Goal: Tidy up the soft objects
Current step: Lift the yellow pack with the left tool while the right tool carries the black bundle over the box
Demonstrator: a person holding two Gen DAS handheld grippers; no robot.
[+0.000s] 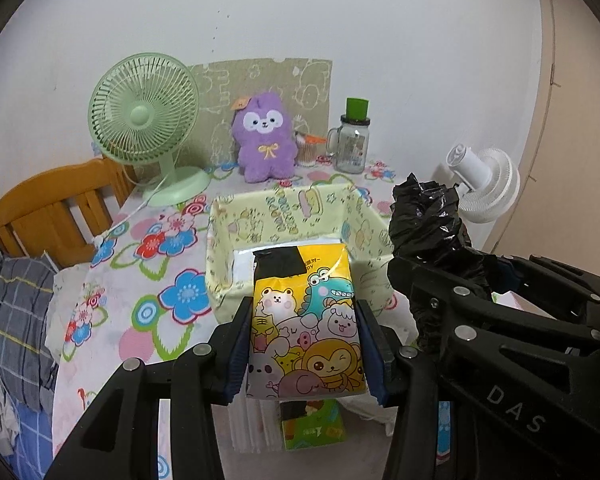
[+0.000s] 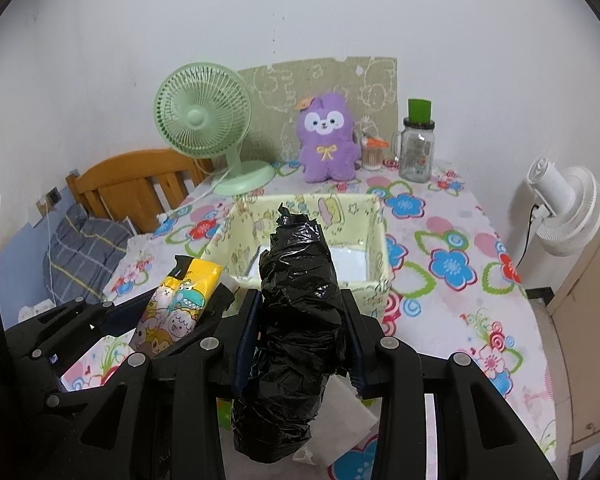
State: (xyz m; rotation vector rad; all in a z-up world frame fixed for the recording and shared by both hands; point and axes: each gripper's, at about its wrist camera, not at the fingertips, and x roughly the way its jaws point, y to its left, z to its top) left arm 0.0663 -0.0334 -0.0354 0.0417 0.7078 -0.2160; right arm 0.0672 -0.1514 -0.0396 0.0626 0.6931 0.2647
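Note:
My left gripper point(image 1: 306, 354) is shut on a yellow tissue pack point(image 1: 304, 320) printed with cartoon animals, held above the near edge of a pale yellow fabric box point(image 1: 284, 212). The pack also shows in the right wrist view point(image 2: 176, 304). My right gripper point(image 2: 300, 344) is shut on a roll of black plastic bags point(image 2: 296, 320), held upright just before the same box point(image 2: 376, 248). The roll shows at the right of the left wrist view point(image 1: 428, 220). White flat items lie inside the box.
A flowered tablecloth point(image 1: 160, 264) covers the table. At the back stand a green desk fan point(image 1: 144, 120), a purple plush toy point(image 1: 262, 140), a glass jar with green lid point(image 1: 352, 140) and a cotton swab pot. A green pack point(image 1: 312, 428) and white tissues lie below my left gripper. A white fan point(image 2: 568, 208) stands right.

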